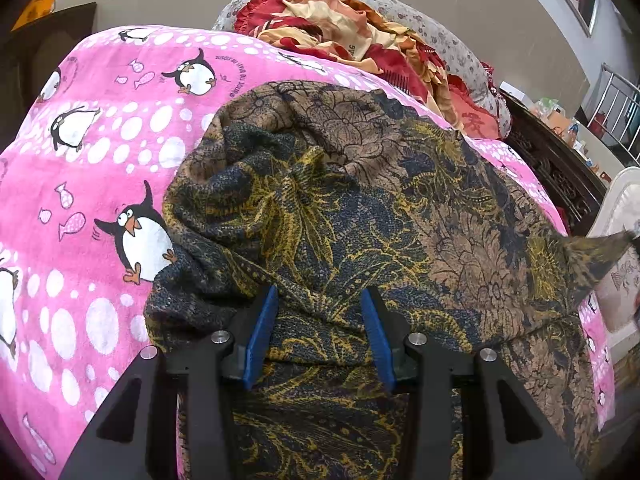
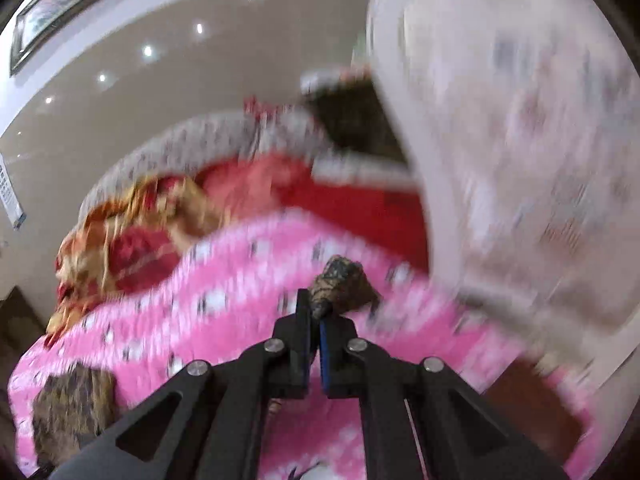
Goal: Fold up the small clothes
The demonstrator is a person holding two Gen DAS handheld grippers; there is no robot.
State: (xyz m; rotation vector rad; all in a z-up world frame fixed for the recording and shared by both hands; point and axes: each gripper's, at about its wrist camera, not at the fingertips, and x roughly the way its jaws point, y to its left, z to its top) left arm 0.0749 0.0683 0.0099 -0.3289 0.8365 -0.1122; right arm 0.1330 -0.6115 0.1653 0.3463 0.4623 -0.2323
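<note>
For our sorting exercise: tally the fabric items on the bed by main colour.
Pink: 1, penguin blanket
Dark floral brown-blue: 1, garment
Red-and-gold: 1, crumpled cloth
Grey-white flowered: 1, pillow
Total: 4

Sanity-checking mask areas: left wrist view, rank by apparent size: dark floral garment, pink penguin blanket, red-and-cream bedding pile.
1-2. dark floral garment and pink penguin blanket: too close to rank; garment sits nearest the camera.
3. red-and-cream bedding pile.

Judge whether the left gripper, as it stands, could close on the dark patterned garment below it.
Probably yes. The left gripper has its jaws open directly over the dark patterned garment, with nothing between them and the cloth on the pink penguin blanket. The right gripper already pinches one corner.
</note>
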